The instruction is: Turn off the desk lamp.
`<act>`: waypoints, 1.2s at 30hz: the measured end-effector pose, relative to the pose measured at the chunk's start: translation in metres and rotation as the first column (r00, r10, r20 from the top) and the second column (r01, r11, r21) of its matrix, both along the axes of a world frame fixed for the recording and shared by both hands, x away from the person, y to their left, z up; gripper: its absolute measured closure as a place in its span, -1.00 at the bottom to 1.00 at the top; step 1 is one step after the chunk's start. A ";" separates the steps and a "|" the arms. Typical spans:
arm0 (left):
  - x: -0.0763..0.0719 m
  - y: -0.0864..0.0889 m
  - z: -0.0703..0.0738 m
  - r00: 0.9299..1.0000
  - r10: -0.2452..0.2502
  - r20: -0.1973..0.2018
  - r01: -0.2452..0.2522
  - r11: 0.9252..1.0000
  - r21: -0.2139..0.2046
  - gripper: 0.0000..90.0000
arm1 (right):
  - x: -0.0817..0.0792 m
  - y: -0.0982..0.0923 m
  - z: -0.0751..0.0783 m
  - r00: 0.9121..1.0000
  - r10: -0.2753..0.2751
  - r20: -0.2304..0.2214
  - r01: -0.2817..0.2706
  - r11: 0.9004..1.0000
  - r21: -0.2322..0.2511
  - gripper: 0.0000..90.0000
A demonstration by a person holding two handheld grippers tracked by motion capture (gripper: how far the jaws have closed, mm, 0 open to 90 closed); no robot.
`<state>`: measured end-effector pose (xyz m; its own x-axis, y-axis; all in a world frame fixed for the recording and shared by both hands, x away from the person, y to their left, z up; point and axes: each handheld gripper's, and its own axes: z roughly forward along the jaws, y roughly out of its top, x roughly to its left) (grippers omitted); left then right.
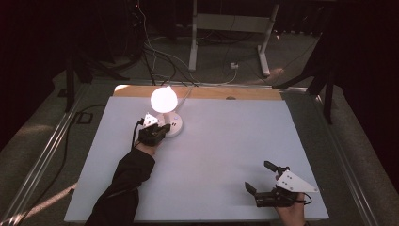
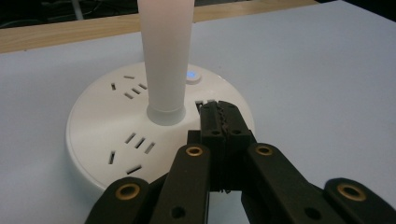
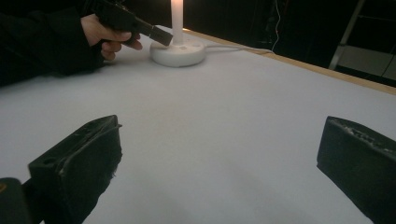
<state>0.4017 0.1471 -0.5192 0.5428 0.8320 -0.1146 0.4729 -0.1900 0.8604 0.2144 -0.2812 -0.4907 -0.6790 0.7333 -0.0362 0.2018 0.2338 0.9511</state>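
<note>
A white lamp with a glowing round globe [image 1: 163, 99] stands on a round white base [image 1: 175, 126] at the back left of the table. The base [image 2: 93, 135] carries several socket slots and a small button lit blue [image 2: 191, 74]; a white stem [image 2: 167, 60] rises from its middle. My left gripper [image 2: 219, 116] is shut with nothing between its jaws, and its tips sit over the top of the base just beside the stem. From above, the left gripper [image 1: 162, 128] points at the base. My right gripper [image 1: 259, 177] rests near the front right edge, jaws wide open and empty [image 3: 224, 158].
The pale table top [image 1: 226, 141] has a wooden strip [image 1: 244, 93] along its far edge. A white cable [image 3: 238, 46] runs from the lamp base [image 3: 178, 52] over that edge. A white desk frame [image 1: 230, 28] and loose cables lie on the floor beyond.
</note>
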 end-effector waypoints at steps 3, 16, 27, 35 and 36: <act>0.000 0.000 0.000 1.000 0.000 0.001 0.000 1.000 -0.003 1.00 | 0.000 0.000 0.000 1.000 0.000 0.000 0.000 1.000 0.001 -1.00; 0.000 -0.001 -0.002 1.000 -0.008 -0.002 0.008 1.000 0.022 1.00 | 0.000 0.000 0.000 1.000 0.000 -0.002 0.000 1.000 -0.001 -1.00; 0.001 -0.003 0.001 1.000 -0.015 -0.004 0.015 0.998 0.066 1.00 | 0.000 0.001 0.000 1.000 0.002 -0.004 -0.002 1.000 -0.006 -1.00; 0.003 -0.004 0.010 1.000 -0.019 -0.009 0.020 0.999 0.029 1.00 | 0.000 -0.001 0.000 1.000 -0.002 -0.003 0.002 1.000 0.000 -1.00; 0.003 -0.004 0.012 1.000 -0.020 -0.005 0.020 0.999 0.036 1.00 | 0.000 -0.001 0.000 1.000 -0.001 -0.001 0.001 1.000 -0.001 -1.00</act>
